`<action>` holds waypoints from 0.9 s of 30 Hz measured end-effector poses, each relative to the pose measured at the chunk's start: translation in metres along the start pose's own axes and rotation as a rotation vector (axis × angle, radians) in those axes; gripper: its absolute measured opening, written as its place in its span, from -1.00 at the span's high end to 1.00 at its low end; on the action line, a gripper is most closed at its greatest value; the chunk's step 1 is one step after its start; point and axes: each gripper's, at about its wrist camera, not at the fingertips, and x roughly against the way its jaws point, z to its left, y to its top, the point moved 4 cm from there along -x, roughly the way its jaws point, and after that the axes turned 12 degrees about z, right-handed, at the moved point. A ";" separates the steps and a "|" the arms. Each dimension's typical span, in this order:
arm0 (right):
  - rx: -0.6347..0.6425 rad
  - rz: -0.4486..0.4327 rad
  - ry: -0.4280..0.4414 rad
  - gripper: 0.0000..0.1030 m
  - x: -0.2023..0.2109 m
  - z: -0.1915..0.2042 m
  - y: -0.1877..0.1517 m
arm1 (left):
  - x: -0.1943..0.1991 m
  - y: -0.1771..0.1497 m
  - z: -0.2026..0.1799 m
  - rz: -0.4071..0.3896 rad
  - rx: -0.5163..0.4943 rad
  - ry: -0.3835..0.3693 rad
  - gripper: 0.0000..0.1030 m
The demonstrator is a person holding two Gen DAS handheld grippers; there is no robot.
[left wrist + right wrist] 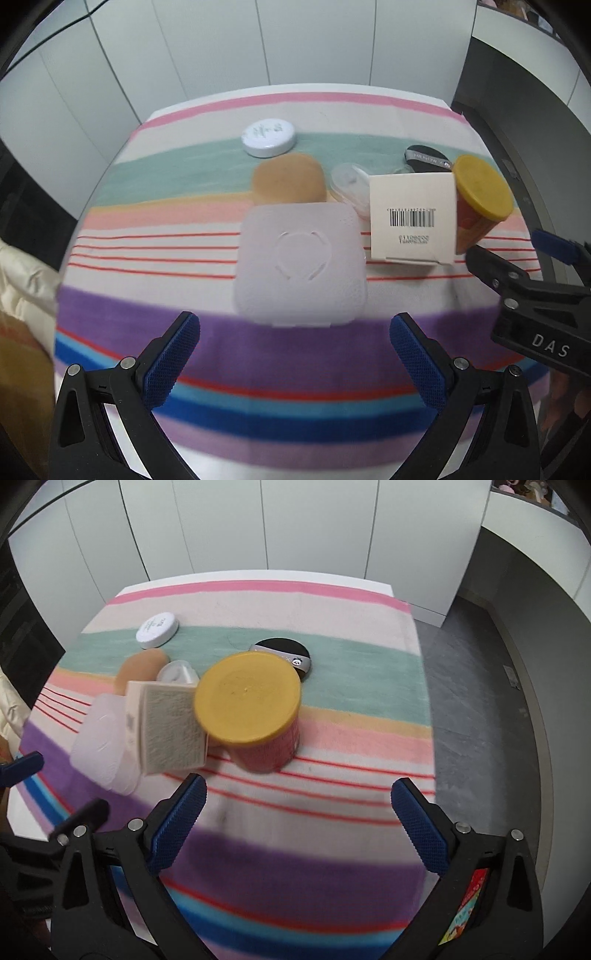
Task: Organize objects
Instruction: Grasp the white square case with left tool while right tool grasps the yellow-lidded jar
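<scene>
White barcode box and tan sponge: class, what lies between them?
A small clear plastic case lies between the box and sponge, shown in the left wrist view.

My right gripper [298, 825] hangs over the striped cloth [332, 709], jaws wide apart, nothing between them. Ahead: red can with yellow lid [248, 698], upright. White box [168, 729] leans against its left side, touching. Pale translucent case [99, 742] left of the box. Behind: tan sponge [142, 666], small clear piece [177, 672], white round jar [157, 627], black puff [291, 653] behind the can. Left gripper's tip [22, 766] at the left edge.
</scene>
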 end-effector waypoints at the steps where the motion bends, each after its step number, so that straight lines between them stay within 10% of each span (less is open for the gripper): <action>1: 0.006 -0.003 0.000 -0.94 -0.004 0.001 0.003 | -0.004 0.003 -0.001 -0.004 0.000 0.002 -1.00; 8: 0.041 -0.032 0.018 -0.80 -0.027 0.012 0.026 | -0.027 0.023 0.000 -0.010 0.032 -0.058 -0.96; 15: 0.039 -0.048 0.068 -0.12 -0.031 0.017 0.039 | -0.033 0.031 0.003 -0.016 0.058 -0.089 -0.61; 27: 0.033 -0.030 0.058 -0.09 0.002 0.024 0.021 | 0.010 0.015 0.018 -0.040 0.064 -0.070 -0.59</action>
